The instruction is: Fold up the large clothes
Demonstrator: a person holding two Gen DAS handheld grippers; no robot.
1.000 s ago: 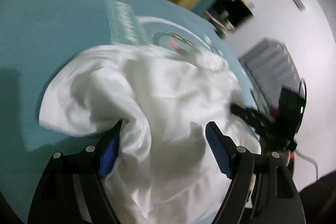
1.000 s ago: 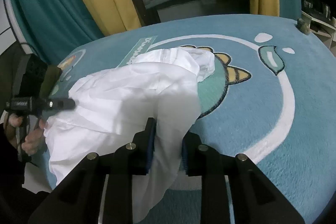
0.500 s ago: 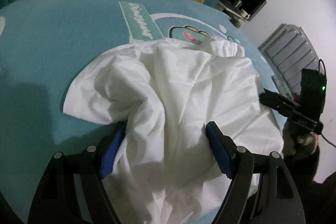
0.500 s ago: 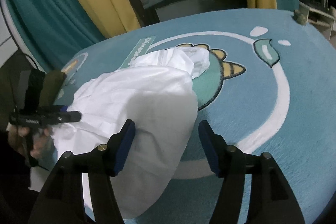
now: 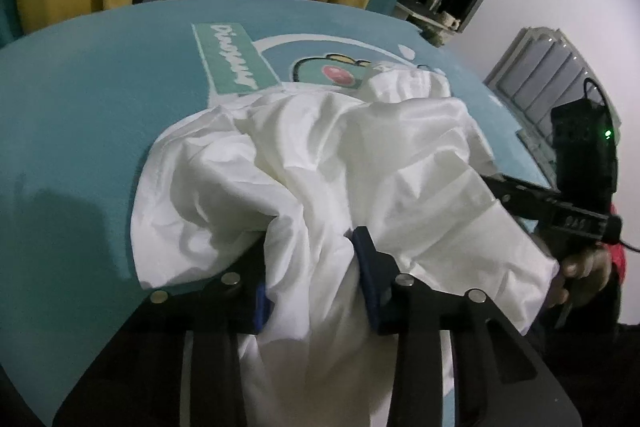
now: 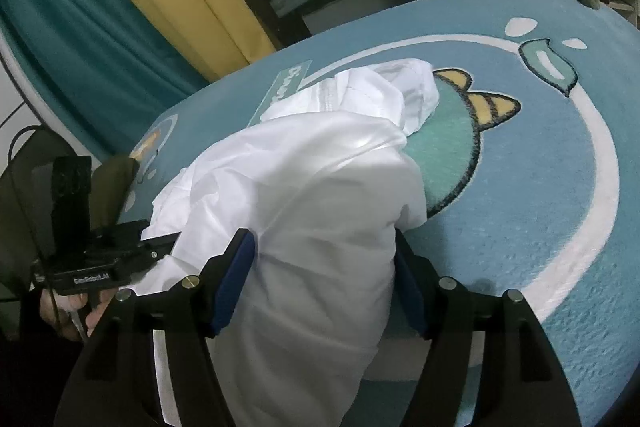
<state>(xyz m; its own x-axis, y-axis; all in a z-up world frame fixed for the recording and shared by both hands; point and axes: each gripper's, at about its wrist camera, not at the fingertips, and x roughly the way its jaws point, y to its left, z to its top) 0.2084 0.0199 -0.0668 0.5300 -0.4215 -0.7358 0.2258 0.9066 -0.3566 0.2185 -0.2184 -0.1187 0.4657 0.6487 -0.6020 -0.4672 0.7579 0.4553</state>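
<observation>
Teal dinosaur rug (image 6: 560, 187) (label reads "Dinosaur"): your left gripper (image 5: 312, 267) pinches a fold of the white garment (image 5: 320, 167) heaped ahead; your right gripper (image 6: 324, 279) straddles it, jaws wide.

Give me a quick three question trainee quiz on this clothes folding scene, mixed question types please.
1. True or false: the right claw is clamped tight on the white garment.
2. Which claw has closed in on a bunch of the cloth? A) left claw B) right claw
3. Fill in: the garment lies crumpled on a blue ____ rug.

Key: 1 false, its jaws stand wide. 2 A. 3 dinosaur.
</observation>
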